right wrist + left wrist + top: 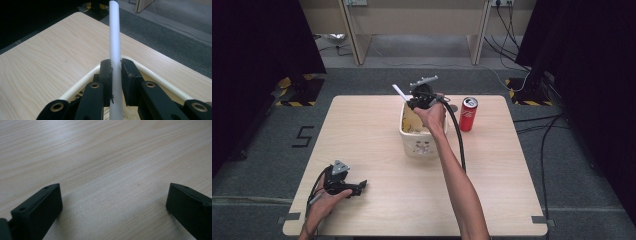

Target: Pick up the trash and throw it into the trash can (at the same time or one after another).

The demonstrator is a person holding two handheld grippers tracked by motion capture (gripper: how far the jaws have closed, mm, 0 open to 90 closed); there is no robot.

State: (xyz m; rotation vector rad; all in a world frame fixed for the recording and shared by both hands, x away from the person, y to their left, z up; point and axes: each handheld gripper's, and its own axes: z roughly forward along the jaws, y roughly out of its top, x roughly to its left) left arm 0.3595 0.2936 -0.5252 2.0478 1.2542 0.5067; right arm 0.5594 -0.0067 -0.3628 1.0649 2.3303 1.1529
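White plastic tube (114, 37) is sitting clamped between the right gripper (115, 72) jaws, both pads pressing on it, jaws closed down tight around it. Tube is running straight out past the jaw tips, plain matte white, round section, open end cut square at the far tip. In the high view the same tube (399, 92) is poking up and to the left from the right gripper (414, 102), which is hovering over the far end of the cream basket (408, 135).

Basket is sitting mid-table, slightly far of centre, rim directly under the jaws in the right gripper view (82, 80); some yellowish contents are lying inside, can't tell what. Red soda can (468, 114) is standing upright just right of the basket, near the gripper's black cable (458, 135), which is trailing down along the forearm. Can't tell if cable and can are touching.

Left gripper (360, 187) is resting at the near left of the wooden table (362, 130), well apart from everything else. Its jaws are standing wide open with nothing between them, bare wood grain showing in the gap (113, 202).
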